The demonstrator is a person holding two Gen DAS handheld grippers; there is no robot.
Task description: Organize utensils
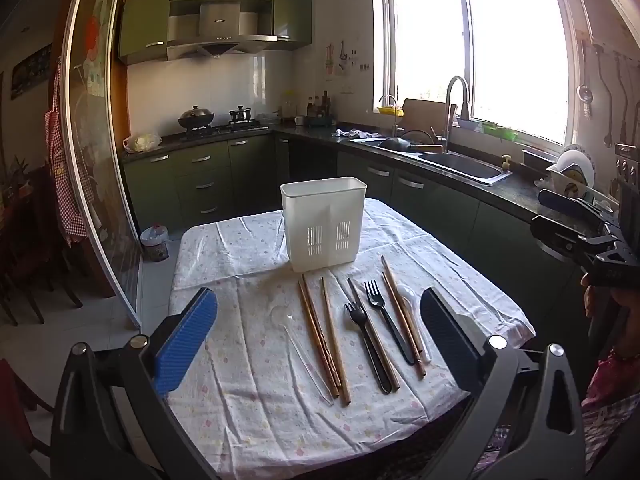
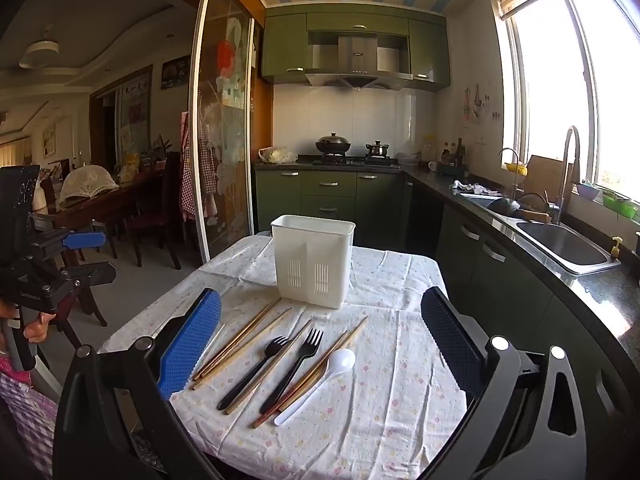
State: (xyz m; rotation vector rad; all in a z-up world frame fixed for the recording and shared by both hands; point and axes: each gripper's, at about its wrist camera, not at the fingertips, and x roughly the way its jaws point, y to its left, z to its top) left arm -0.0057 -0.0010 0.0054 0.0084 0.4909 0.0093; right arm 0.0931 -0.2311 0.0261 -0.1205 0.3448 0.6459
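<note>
Left wrist view: your left gripper (image 1: 320, 332) stands released, jaws wide apart, holding nothing and hovering over the near edge of the table (image 1: 496, 312). Reading left to right along the floral cloth, the utensils lie in a loose row: a clear plastic spoon (image 1: 298, 348), hard to see against the fabric; a pair of wooden chopsticks (image 1: 318, 332) touching each other; a single chopstick (image 1: 335, 340) just beside them; a black fork (image 1: 366, 344) with another chopstick lying under or against it; a second black fork (image 1: 386, 320); two more chopsticks (image 1: 402, 316); and a white spoon (image 1: 416, 320) at the far right. Behind the row, the white slotted utensil holder (image 1: 324, 224) stands upright and looks empty; a central divider appears to split it into two compartments. Right wrist view confirms your right gripper (image 2: 320, 340) is likewise released and empty, held above the same row. Nothing has been sorted yet, in my judgement, so the step in hand is the first pick. Recommendation: take one item at a time, starting at an outer edge of the row. Close across the handle near mid-length so it does not pivot. Separate touching chopsticks before lifting. Lower each piece vertically into its compartment, clear of the rim, since the light holder may tip if nudged.
</note>
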